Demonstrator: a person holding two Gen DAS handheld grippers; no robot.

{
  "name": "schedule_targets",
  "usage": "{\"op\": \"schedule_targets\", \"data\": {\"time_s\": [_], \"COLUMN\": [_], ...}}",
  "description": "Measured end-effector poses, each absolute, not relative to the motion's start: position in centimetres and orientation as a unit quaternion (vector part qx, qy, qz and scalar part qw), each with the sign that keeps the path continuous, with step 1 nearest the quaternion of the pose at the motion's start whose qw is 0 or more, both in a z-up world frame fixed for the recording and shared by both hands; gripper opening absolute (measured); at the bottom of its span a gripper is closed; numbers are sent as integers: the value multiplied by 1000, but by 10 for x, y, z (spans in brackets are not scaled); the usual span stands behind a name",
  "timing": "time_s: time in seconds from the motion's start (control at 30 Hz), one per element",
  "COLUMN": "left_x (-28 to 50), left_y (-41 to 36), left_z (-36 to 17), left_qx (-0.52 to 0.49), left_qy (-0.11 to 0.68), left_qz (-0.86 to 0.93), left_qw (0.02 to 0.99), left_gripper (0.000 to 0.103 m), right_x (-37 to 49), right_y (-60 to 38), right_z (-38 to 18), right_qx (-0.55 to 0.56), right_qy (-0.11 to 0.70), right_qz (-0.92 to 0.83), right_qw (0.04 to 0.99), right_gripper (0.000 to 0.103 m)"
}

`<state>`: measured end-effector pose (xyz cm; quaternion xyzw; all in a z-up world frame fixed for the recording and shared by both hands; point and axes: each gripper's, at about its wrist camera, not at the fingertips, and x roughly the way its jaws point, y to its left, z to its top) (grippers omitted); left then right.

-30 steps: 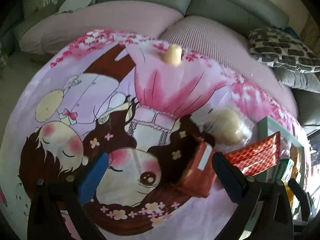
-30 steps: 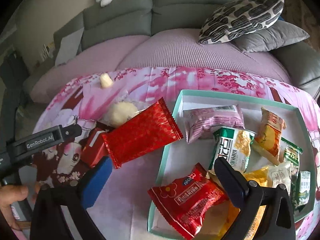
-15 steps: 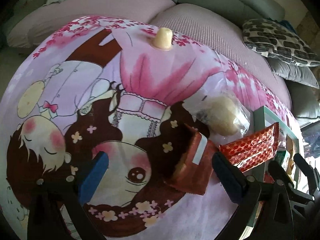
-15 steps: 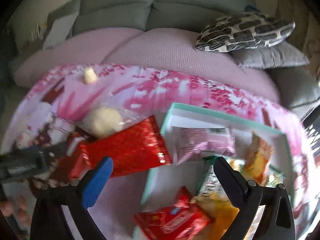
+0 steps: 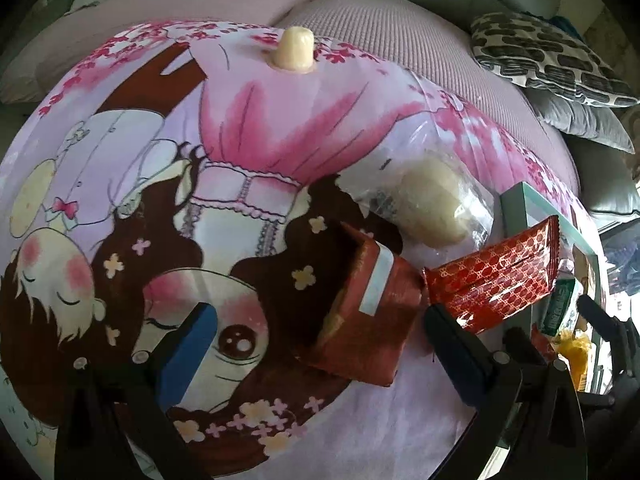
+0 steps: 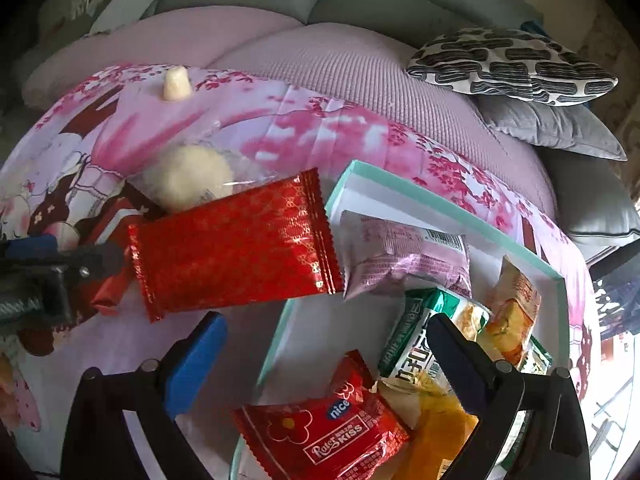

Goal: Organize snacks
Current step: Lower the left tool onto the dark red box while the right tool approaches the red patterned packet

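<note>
From the left wrist view we see our left gripper (image 5: pixel 316 344) spread wide and holding nothing, with a dark red snack packet (image 5: pixel 366 316) lying on the cartoon-print cloth (image 5: pixel 120 184) between its two fingers, nearer the right one. Just beyond it lie a pale round bun in clear wrap (image 5: pixel 434 210) and a bright red patterned packet (image 5: pixel 494 280) whose far end leans on the teal rim of the box (image 5: pixel 516 204); this view shows little of what the box holds. The right wrist view opens that up: our right gripper (image 6: pixel 324 348), also released and empty, hangs over the box's near-left corner (image 6: pixel 280 336), and inside we see a pink packet (image 6: pixel 404 254), a green-and-white packet (image 6: pixel 420 340), an orange one (image 6: pixel 512 312) and a red "nice kiss" packet (image 6: pixel 324 436). Both views show a small cream jelly cup (image 5: pixel 295 53) far back on the cloth, well apart from the rest.
</note>
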<state>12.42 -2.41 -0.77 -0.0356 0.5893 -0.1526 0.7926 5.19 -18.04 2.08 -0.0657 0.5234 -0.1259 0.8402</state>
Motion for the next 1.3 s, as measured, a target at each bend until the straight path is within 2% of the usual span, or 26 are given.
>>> {"op": "schedule_targets", "data": {"time_s": [0.23,0.47,0.67,0.9,1.1,1.23,1.3], "left_x": [126,128,131,131,133,135,135], "left_y": [-28,-27,-20,-14,1,8,12], "left_z": [-12,-13,-13,-11,-7,-5,-6], "left_qx": [-32,-34,-45,-50,-66,-69,-69], "left_qy": [592,593,589,583,575,569,571], "left_qz": [-149,-146,-138,-137,-122,-105,-100], "left_qw": [791,791,795,799,806,813,812], "left_gripper": [103,103,103,100,88,59,52], "right_x": [48,80,101,94,75,64,56], "right_y": [-201,-201,-192,-184,-186,-184,-179], "right_z": [40,47,40,32,37,41,45], "right_qx": [-11,77,79,95,121,136,138], "right_qy": [499,482,491,504,499,500,497], "right_qz": [-145,-134,-125,-91,-86,-75,-69], "right_qw": [854,863,859,854,854,852,854], "right_gripper": [101,101,101,90,86,75,75]}}
